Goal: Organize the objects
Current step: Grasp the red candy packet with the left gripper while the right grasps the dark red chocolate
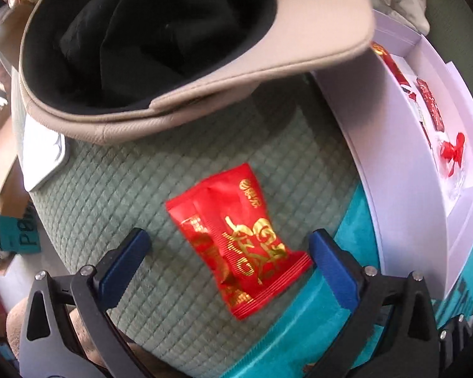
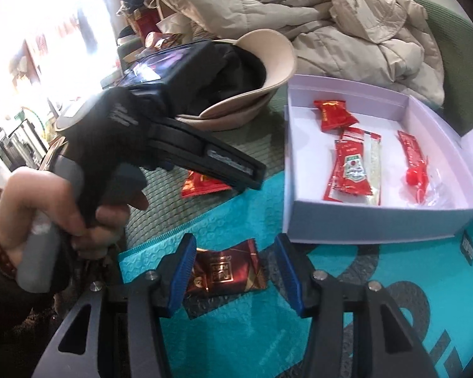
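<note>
Quilted pad (image 1: 110, 189): 2 loose packets, perhaps 4 boxed (image 2: 378, 226); both claws (image 1: 230, 245) (image 2: 233, 261) spread.

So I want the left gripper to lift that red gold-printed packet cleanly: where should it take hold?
Grip the red packet across its puffed middle, coming straight down from above. It lies flat on the quilted green mat, its crimped ends thin, and the left gripper already has open jaws straddling it.
</note>
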A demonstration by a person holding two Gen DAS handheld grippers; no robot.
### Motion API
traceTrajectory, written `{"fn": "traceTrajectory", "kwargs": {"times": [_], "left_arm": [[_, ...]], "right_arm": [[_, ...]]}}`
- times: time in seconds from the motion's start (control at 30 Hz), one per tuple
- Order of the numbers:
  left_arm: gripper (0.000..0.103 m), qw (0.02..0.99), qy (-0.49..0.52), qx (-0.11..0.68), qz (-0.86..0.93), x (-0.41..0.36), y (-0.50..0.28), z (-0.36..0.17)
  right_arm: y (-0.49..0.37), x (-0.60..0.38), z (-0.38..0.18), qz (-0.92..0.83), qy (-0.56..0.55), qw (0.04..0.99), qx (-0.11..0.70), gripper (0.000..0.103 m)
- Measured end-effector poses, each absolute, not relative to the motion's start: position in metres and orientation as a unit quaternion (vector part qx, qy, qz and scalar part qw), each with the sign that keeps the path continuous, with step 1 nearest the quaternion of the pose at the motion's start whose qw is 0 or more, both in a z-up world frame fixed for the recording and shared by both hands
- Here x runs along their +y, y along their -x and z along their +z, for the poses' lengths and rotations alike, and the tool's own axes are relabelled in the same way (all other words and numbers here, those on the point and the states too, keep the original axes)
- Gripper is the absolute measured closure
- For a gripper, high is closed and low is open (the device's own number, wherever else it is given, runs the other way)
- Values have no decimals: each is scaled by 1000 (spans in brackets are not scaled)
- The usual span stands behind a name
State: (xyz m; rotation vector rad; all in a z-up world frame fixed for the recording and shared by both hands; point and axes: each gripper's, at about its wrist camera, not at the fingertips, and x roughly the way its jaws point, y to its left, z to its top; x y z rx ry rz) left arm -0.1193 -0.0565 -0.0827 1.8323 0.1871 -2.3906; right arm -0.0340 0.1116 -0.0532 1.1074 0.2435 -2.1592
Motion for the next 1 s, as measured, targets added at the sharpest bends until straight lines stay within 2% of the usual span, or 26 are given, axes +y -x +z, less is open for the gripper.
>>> {"fn": "traceTrajectory", "kwargs": {"times": [0.17, 0.27, 0.4, 0.47, 0.53, 0.6, 0.67, 0.73, 0.77, 0.83, 1.0], "left_arm": [[4, 51, -588, 52, -806, -56, 107, -81], [13, 45, -574, 41, -816, -54, 98, -77], [40, 30, -557, 26, -829, -47, 89, -69], [44, 26, -555, 14, -832, -43, 85, -67], [55, 18, -555, 12, -832, -41, 80, -65], [58, 16, -556, 9, -831, -41, 77, -64], [62, 13, -559, 11, -829, -41, 73, -62], [65, 10, -562, 17, -827, -43, 69, -61], [65, 8, -564, 21, -826, -44, 66, -60], [66, 4, -566, 25, -824, -45, 61, -58], [67, -5, -562, 36, -827, -46, 46, -46]], "right_arm": [[34, 109, -63, -820, -438, 357, 91, 50], [35, 106, -69, -816, -446, 352, 103, 44], [34, 102, -77, -811, -457, 347, 116, 35], [35, 100, -80, -813, -456, 340, 125, 31], [34, 98, -80, -815, -451, 340, 133, 30], [34, 97, -82, -815, -446, 342, 139, 30], [34, 97, -83, -816, -443, 342, 144, 40], [32, 97, -81, -815, -442, 346, 144, 84], [33, 97, -80, -815, -444, 344, 144, 88], [33, 98, -79, -813, -449, 343, 139, 90], [25, 106, -69, -819, -444, 341, 126, 91]]}}
